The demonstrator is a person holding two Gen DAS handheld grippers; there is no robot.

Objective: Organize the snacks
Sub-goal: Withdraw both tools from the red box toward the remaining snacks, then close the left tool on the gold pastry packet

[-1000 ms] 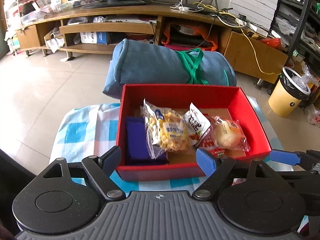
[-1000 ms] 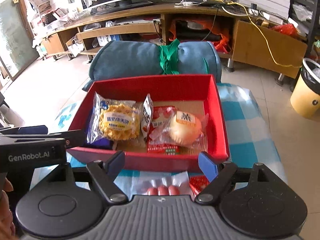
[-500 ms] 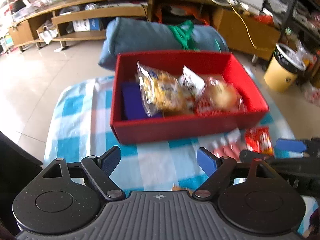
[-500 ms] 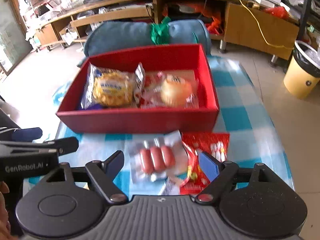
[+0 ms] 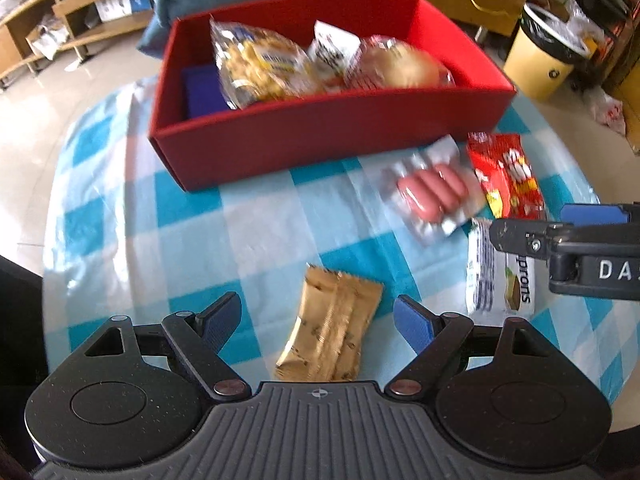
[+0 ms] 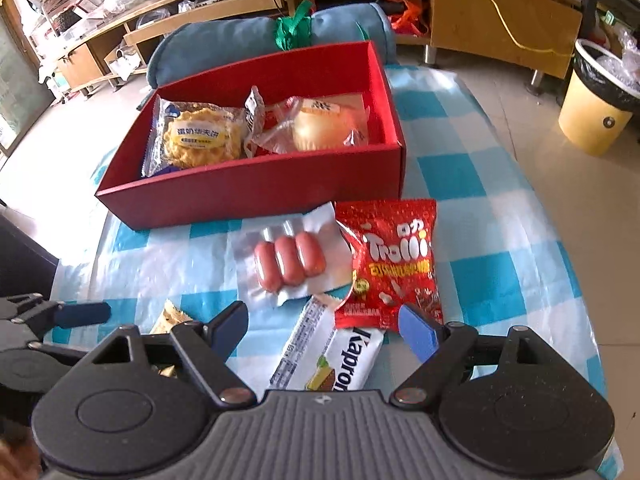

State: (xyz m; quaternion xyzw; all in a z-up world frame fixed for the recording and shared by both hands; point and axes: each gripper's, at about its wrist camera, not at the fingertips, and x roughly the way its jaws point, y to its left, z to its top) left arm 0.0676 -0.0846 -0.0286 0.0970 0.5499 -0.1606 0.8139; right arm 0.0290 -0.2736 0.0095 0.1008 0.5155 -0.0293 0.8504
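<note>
A red box [image 5: 320, 136] [image 6: 256, 196] stands on the checked tablecloth and holds a waffle pack [image 6: 202, 138], a bun pack [image 6: 324, 128], a small white-red pack and a dark blue item [image 5: 202, 90]. In front of it lie a sausage pack [image 6: 290, 262] [image 5: 434, 192], a red Trolli bag [image 6: 394, 264] [image 5: 508, 176], a white Kapron bar [image 6: 332, 354] [image 5: 500, 280] and a gold wrapper [image 5: 330, 328]. My left gripper [image 5: 318, 320] is open above the gold wrapper. My right gripper [image 6: 324, 330] is open over the Kapron bar.
A rolled blue bundle with a green tie [image 6: 276, 40] lies behind the box. A yellow bin [image 6: 596, 108] stands on the floor to the right. A low wooden shelf unit [image 6: 200, 16] runs along the back. The table edge drops off left and right.
Both grippers have pulled back and tilted down from the box. The loose snacks on the cloth in front of the box have come into view. Both stay open.
</note>
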